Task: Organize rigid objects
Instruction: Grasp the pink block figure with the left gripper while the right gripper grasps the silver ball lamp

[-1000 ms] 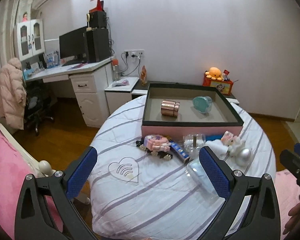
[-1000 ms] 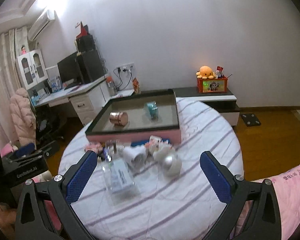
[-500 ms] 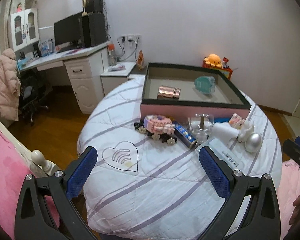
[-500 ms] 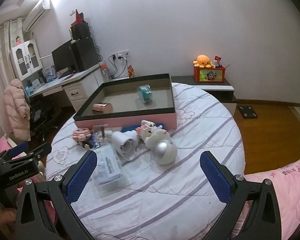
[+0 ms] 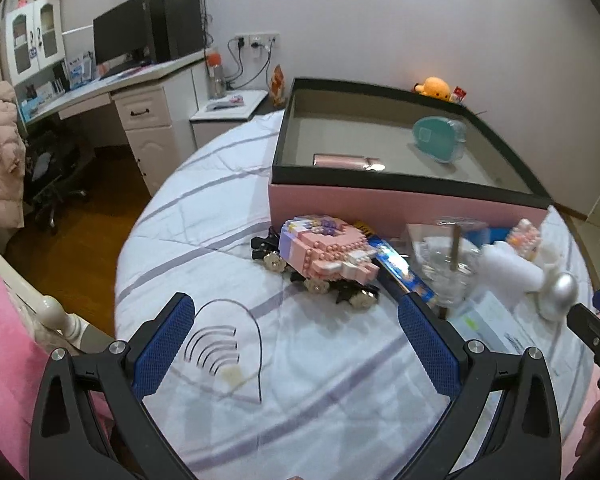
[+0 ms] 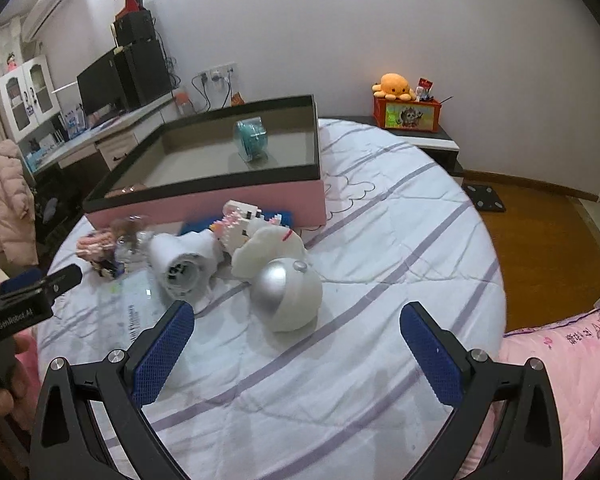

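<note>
Hovering with fingers spread, left gripper (image 5: 296, 340) and right gripper (image 6: 298, 340) hold nothing. Silver egg (image 6: 286, 294) could roll if nudged; block car (image 5: 324, 256) may crumble if squeezed.

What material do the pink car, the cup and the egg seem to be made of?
Pink car: small plastic bricks, studs showing. Cup: clear glass or plastic, see-through. Egg: probably plastic, half matte white, half silvery with a sheen.

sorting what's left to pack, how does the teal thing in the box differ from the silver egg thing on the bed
The teal container stands inside the pink box; the silver-and-white egg lies out on the striped cover in front of that box. The teal container is see-through plastic, while the egg is opaque with a shiny metallic half. Neither is held by a gripper.
</note>
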Available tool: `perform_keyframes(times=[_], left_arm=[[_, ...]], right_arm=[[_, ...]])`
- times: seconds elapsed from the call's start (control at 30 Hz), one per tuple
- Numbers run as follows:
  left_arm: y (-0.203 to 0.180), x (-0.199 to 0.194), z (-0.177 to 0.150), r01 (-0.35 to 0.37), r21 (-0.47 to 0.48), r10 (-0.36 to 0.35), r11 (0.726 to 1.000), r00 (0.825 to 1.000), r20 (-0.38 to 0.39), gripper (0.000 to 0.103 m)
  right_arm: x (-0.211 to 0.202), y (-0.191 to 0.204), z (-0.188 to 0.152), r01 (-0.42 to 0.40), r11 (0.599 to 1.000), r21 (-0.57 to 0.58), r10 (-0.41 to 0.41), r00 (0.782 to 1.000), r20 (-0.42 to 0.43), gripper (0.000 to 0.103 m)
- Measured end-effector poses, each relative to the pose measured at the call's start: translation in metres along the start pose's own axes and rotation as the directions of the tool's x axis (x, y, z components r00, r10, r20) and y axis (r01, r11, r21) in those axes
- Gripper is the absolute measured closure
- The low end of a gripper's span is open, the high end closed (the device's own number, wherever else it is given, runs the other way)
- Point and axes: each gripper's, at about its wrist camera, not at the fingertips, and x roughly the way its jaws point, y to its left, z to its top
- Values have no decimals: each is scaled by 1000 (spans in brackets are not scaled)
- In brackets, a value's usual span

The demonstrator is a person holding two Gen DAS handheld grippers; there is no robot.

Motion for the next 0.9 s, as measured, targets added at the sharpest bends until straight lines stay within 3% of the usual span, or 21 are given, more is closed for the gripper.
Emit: perform_keyframes(times=[0.33,0.4,0.43,0.47,0.5,0.6,0.73,0.9], left_arm=[[7,35,21,7,-36,-8,999,1000,-30,0],[8,39,23,29,-48,-30,998,999,-20,1],[8,40,23,43,-51,-44,998,999,-19,6],[9,41,23,68,-56,-69,996,997,-19,11],[10,41,23,104,-67,-106,992,994,-19,23],[10,40,22,102,-66,-104,993,994,-18,38],[18,39,20,137,-88,-139,987,990,-19,38],[21,27,15,128,-82,-127,988,992,11,39]], right_arm=[[30,2,14,-5,999,-37,4,1000,-20,0],[34,2,15,-12,999,-43,11,1000,-25,7],[37,2,15,-19,999,-45,17,999,-30,9],[39,2,16,-26,999,-45,25,999,-37,17],[41,2,15,-30,999,-44,29,999,-39,30],[48,2,14,-67,997,-37,65,996,-57,45],[45,3,13,-84,996,-31,82,995,-49,46],[37,0,11,-94,995,-18,94,995,-35,46]])
